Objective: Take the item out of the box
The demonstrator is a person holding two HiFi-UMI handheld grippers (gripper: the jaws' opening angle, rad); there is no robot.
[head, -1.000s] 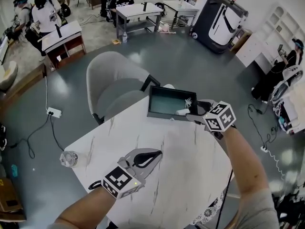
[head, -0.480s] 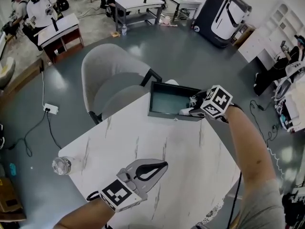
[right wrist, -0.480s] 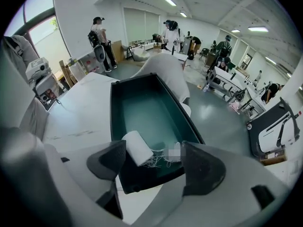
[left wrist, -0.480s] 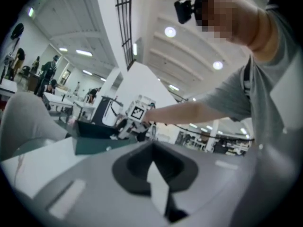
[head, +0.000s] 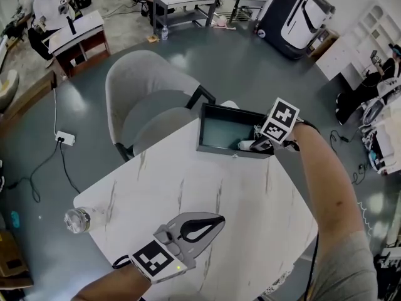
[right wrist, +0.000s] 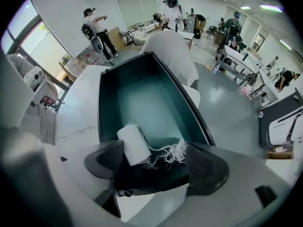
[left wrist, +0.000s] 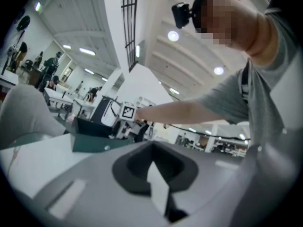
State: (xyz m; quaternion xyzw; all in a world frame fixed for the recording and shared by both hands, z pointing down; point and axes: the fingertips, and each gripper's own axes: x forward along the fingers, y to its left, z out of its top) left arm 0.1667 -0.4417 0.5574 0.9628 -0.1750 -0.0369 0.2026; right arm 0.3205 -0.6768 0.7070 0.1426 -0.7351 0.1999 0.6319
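- Since a second ago, our right gripper (head: 263, 145) has tipped further down into the box (head: 216, 148), and its marker cube (head: 280, 121) now sits higher over the box's right end.
- Its jaws are opening and stand spread wide at the box's near end.
- Between them lies the roll of white thread (right wrist: 134, 144), on the box's dark green floor.
- We see the roll right up against one jaw, the one on the left of the right gripper view; whether it truly touches, we cannot tell.
- A tangle of loose threads (right wrist: 171, 152) trails from the roll towards the other jaw, and that pad does not press on the roll.
- So the roll is not pinched; it rests inside the box, at the end nearest our right gripper.
- The box stands at the far edge of the white marbled bench (head: 207, 180), just in front of a grey chair (head: 150, 99).
- Our left gripper (head: 216, 219) has drifted a little lower in the head view; it is well apart from the box at the near side of the bench, with its jaws pressed together at the tips and nothing in them.
- A clear bottle (head: 78, 219) lies at the bench's left edge, apart from both grippers.
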